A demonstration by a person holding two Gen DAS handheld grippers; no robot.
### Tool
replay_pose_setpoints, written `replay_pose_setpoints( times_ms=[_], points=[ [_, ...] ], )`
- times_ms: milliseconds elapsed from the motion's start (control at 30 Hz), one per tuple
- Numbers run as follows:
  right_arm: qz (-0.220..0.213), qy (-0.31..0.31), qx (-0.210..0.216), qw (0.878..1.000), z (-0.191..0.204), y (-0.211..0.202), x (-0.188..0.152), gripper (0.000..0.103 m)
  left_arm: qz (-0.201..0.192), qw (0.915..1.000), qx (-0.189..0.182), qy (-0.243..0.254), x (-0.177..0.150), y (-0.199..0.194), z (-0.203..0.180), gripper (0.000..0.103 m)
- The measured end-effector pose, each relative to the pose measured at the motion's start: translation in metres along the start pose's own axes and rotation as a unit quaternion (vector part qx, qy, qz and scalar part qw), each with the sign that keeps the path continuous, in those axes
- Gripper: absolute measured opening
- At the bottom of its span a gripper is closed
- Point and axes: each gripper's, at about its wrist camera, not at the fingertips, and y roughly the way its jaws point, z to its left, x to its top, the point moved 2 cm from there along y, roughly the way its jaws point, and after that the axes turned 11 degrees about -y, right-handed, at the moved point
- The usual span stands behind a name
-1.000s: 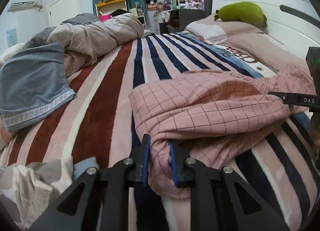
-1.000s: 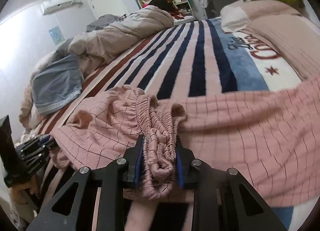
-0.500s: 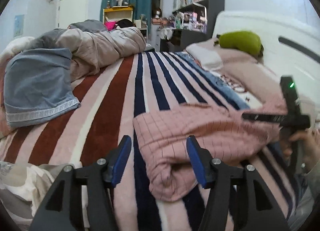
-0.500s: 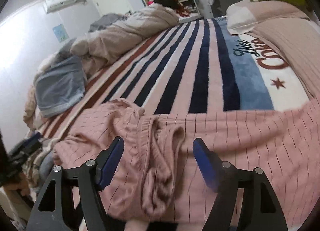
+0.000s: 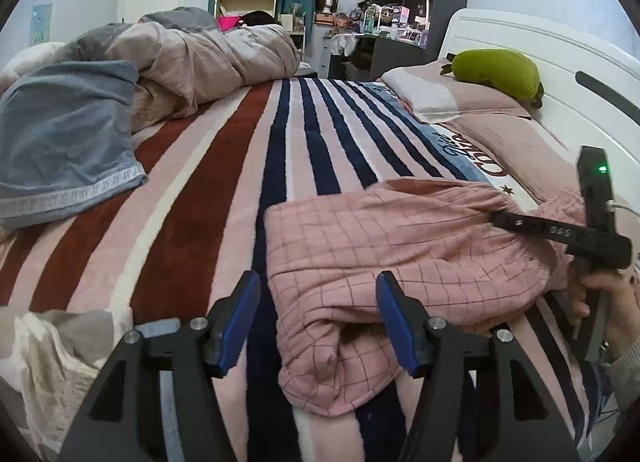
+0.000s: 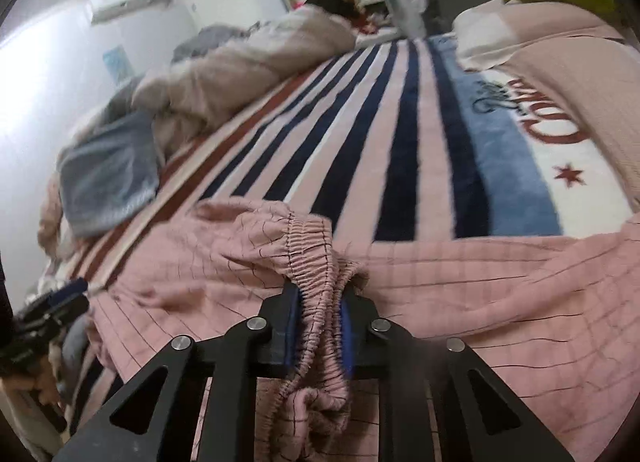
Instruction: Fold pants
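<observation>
Pink checked pants lie bunched on the striped blanket. In the left wrist view my left gripper hovers just above their near folded corner, jaws opening, blue pads clear of the cloth on both sides. To the right, a hand holds my right gripper at the gathered end. In the right wrist view my right gripper is closing, its pads pinching the bunched elastic waistband. The rest of the pants spreads right. My left gripper shows at the left edge.
A folded blue-grey garment and a rumpled beige duvet lie at the far left of the bed. A pillow with a green plush sits by the white headboard. Patterned cloth lies near left.
My left gripper let go of the pants' folded corner, opened and lifted a little. My right gripper opened off the waistband, shifted sideways, then shut on it again.
</observation>
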Motion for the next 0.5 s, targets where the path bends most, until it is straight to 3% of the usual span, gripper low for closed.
replay_pose_setpoints(
  times_ms=[100, 200, 300, 367, 500],
  points=[
    [-0.008, 0.003, -0.013, 1.000, -0.006, -0.007, 0.002, 0.011, -0.002, 1.0000, -0.002, -0.002, 0.005, 0.004, -0.005, 0.059],
    [0.026, -0.001, -0.018, 0.999, -0.008, 0.001, -0.003, 0.013, 0.005, 1.0000, 0.002, -0.004, 0.007, 0.015, -0.008, 0.060],
    [0.041, 0.002, -0.023, 0.999, -0.011, 0.001, -0.010, 0.023, 0.018, 0.9998, 0.001, -0.007, 0.005, 0.024, -0.008, 0.060],
    [0.036, -0.001, -0.025, 0.999, -0.013, -0.007, -0.011, 0.037, 0.023, 0.9997, 0.004, -0.003, 0.003, 0.028, -0.008, 0.062],
    [0.002, 0.003, -0.057, 0.998, -0.029, -0.050, -0.015, 0.043, 0.023, 0.9997, 0.006, -0.006, -0.001, 0.027, -0.007, 0.063]
  ],
)
